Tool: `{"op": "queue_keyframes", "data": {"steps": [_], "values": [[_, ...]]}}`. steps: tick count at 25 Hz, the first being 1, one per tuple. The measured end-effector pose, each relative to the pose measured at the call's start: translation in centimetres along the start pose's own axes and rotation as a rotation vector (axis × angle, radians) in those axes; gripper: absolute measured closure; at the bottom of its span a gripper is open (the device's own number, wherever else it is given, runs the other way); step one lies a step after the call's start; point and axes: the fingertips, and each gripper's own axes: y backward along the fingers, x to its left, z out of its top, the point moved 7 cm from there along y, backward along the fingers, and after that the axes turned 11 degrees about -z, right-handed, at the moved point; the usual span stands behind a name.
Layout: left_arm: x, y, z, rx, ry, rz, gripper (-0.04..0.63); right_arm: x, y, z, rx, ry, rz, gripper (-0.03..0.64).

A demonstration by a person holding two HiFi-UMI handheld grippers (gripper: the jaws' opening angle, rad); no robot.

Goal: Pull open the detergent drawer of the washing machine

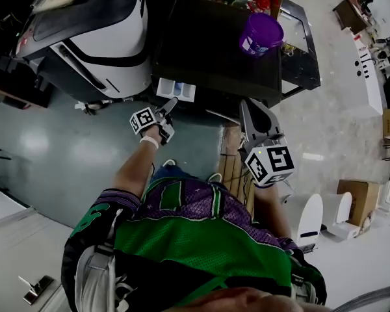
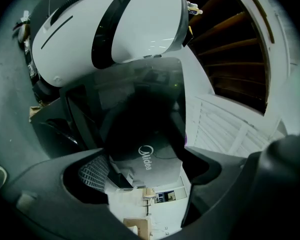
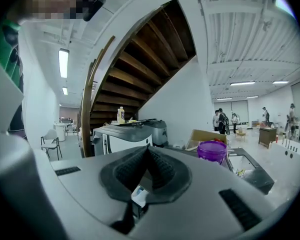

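Detergent drawer (image 1: 177, 90) sticks out from the front of the dark washing machine (image 1: 208, 38), near the machine's left corner. It is pulled open, and you can see white and blue parts inside it. The left gripper (image 1: 170, 104) points at the drawer, with its tip just beside the open front. In the left gripper view, the left gripper (image 2: 147, 159) has its jaws wide apart, and the dark washing machine (image 2: 140, 129) with white letters on it shows between them. A thin dark edge sits close to one ribbed pad (image 2: 92, 171). It may be the drawer front, but the view is too dark to tell if they touch. The right gripper (image 1: 245, 103) is held to the right of the drawer, apart from it, over the front edge of the machine. In the right gripper view, the right gripper (image 3: 147, 151) has its jaws pressed together with nothing between them. A little bit of the white and blue drawer (image 3: 138, 195) peeks out under them. A purple tub (image 1: 261, 34) stands on top of the washing machine, near its right side. A big white and black machine (image 1: 97, 38) stands to the left of the washing machine. The person wears a green and purple shirt (image 1: 201, 239).
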Motion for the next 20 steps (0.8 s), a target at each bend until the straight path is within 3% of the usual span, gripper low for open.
{"op": "queue_keyframes", "data": {"steps": [8, 13, 20], "values": [[-0.7, 2.4, -1.4, -0.029, -0.005, -0.004, 0.206, 0.4, 0.5, 0.1, -0.01, -0.007, 0.042, 0.615], [-0.5, 2.3, -1.4, -0.069, 0.046, -0.045, 0.197, 0.4, 1.1, 0.1, -0.011, 0.009, 0.032, 0.615], [0.1, 0.7, -1.0, -0.129, 0.078, -0.027, 0.163, 0.1, 1.7, -0.2, 0.003, 0.016, 0.01, 0.615]]}}
